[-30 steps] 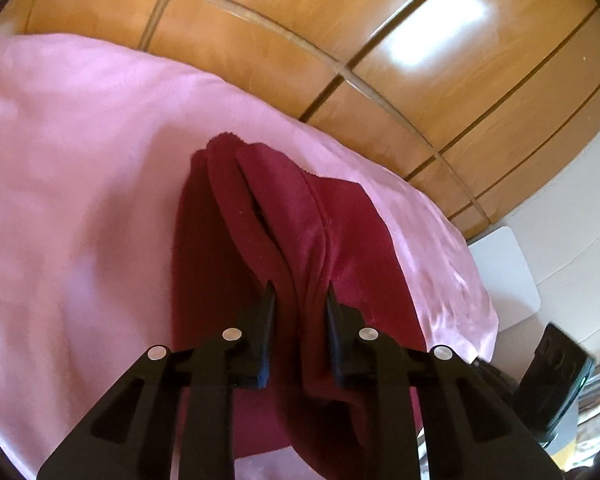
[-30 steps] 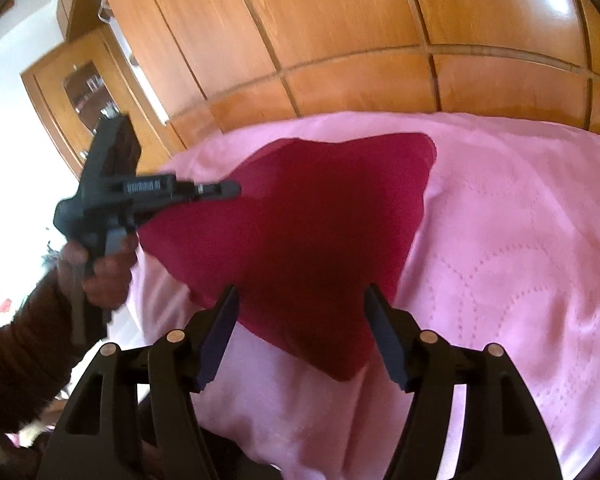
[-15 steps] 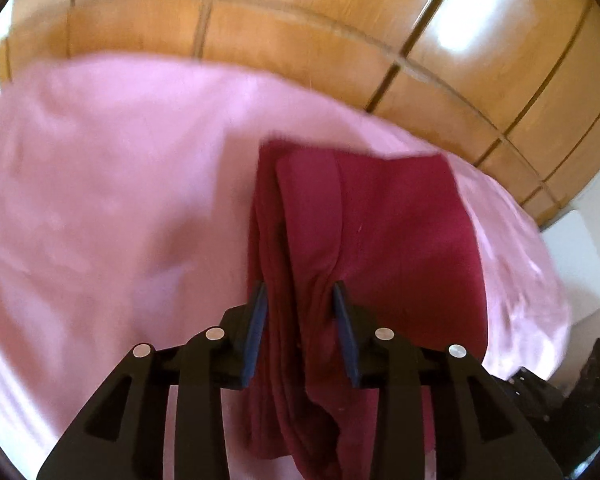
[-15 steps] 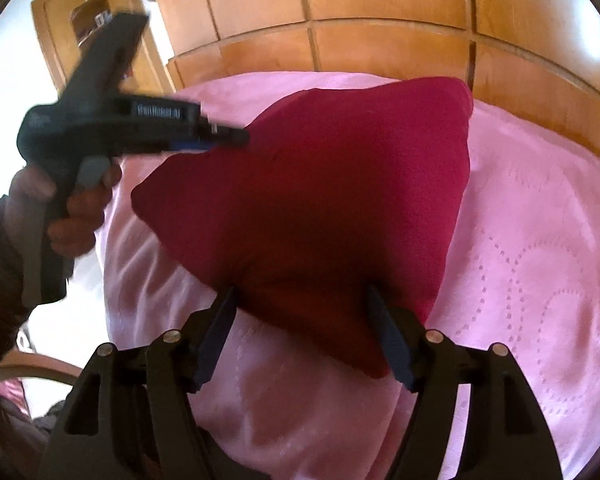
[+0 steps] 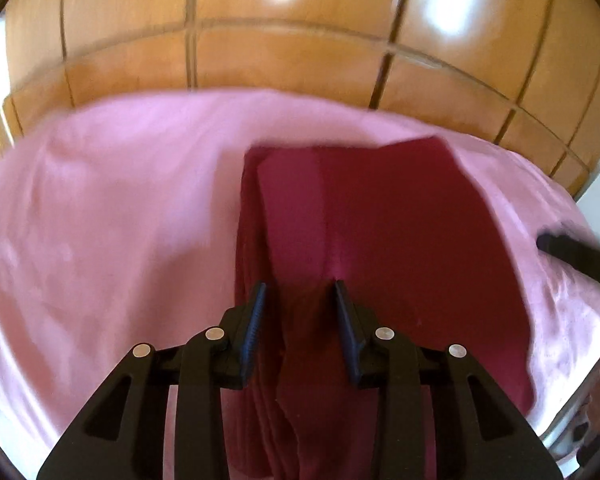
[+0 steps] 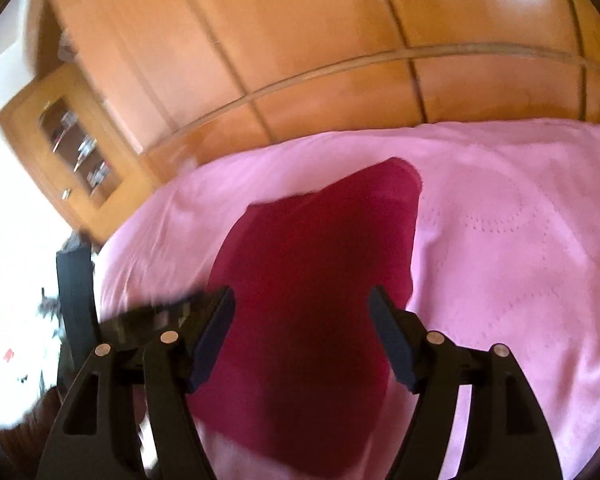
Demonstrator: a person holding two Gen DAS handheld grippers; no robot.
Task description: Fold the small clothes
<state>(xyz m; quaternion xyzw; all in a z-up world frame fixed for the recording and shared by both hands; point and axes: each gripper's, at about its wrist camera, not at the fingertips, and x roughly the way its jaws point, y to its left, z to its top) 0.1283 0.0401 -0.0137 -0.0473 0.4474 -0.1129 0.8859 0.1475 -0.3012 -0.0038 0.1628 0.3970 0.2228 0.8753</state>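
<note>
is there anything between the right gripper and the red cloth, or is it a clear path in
Nothing visible stands in the way. The right gripper is open with the red cloth directly beneath and ahead of its fingers, lying on the pink bedspread. The left gripper works the cloth's bunched edge off to the side.

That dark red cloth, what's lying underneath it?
Under the dark red cloth a pink bedspread shows all around its edges. Whatever sits directly beneath its folded layers is covered.
</note>
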